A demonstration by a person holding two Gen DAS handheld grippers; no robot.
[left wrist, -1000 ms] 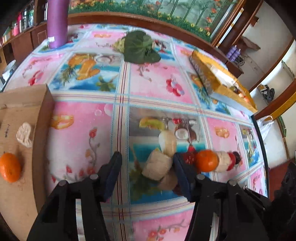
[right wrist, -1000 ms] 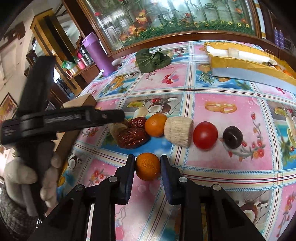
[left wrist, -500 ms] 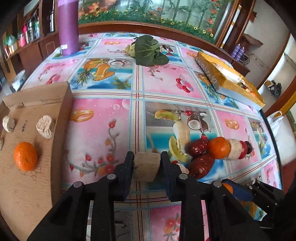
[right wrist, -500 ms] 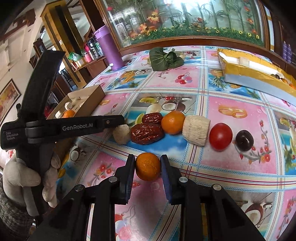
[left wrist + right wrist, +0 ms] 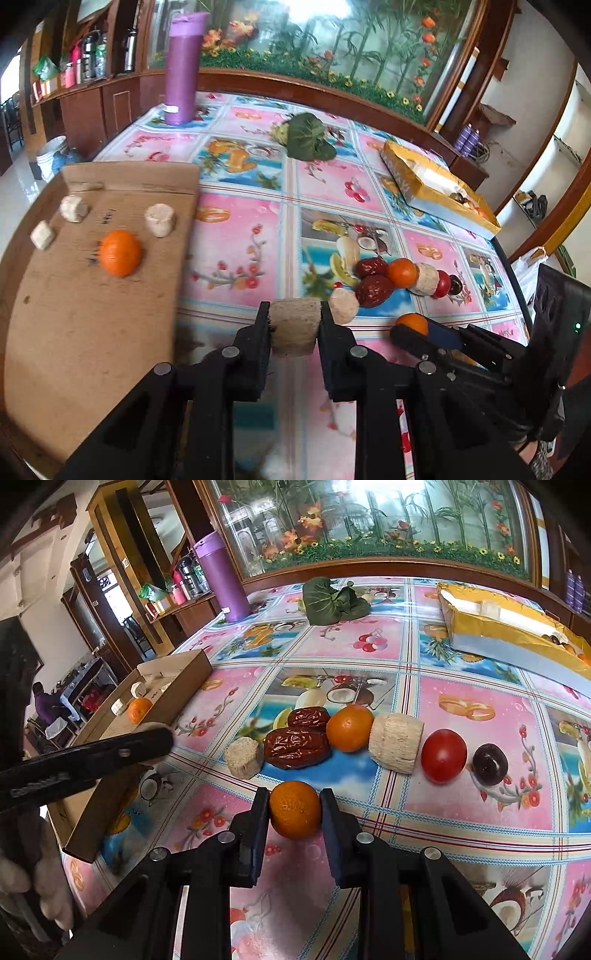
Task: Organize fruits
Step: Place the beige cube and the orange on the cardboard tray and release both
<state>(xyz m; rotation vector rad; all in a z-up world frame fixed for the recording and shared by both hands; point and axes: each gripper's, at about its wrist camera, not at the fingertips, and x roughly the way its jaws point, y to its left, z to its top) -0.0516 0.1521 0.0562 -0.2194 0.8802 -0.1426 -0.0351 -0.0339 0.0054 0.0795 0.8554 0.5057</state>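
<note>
My left gripper point(image 5: 294, 325) is shut on a beige fibrous chunk point(image 5: 293, 326), held above the tablecloth just right of the cardboard box point(image 5: 92, 295). In that box lie an orange point(image 5: 120, 253) and three beige chunks point(image 5: 159, 220). My right gripper point(image 5: 294, 808) is shut on a small orange point(image 5: 294, 809). Beyond it on the cloth lies a row: a beige chunk point(image 5: 243, 757), two red dates point(image 5: 297, 743), an orange point(image 5: 349, 728), a larger beige chunk point(image 5: 396, 743), a tomato point(image 5: 443, 755) and a dark plum point(image 5: 490, 764). The left gripper's arm point(image 5: 85, 757) shows at the left of the right wrist view.
A purple flask point(image 5: 221, 578) stands at the table's far left, a green leafy bundle point(image 5: 334, 602) at the far middle. A gold box point(image 5: 509, 631) with fruit in it lies far right. A gloved hand point(image 5: 33, 886) holds the left gripper.
My left gripper closed on the beige chunk beside the dates, lifted it and carried it left toward the cardboard box. The right gripper kept still with its orange.
</note>
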